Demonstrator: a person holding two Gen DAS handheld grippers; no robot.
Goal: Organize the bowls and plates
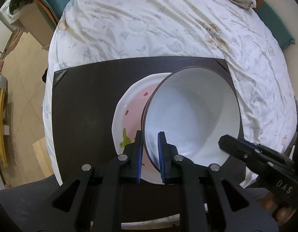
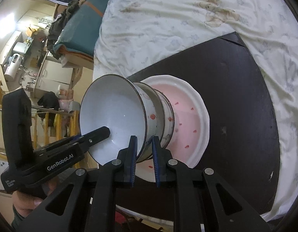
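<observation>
White inside with a dark rim, the top bowl (image 1: pixel 191 114) sits nested in a stack on the pink plate (image 2: pixel 189 119), at the middle of the dark board (image 1: pixel 81 116). The left gripper (image 1: pixel 151 135) pinches its rim at 6 o'clock. The right gripper (image 2: pixel 144 139) is pressed onto the rim at 3 o'clock.

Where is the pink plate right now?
The pink plate lies on the dark board on the bed, under the stacked bowls that both grippers pinch; in the left wrist view it peeks out left of the bowls.

Stacked bowls (image 2: pixel 129 119) on plate (image 2: pixel 189 119), plate on board (image 2: pixel 236 89), board on bed (image 1: pixel 149 23)
</observation>
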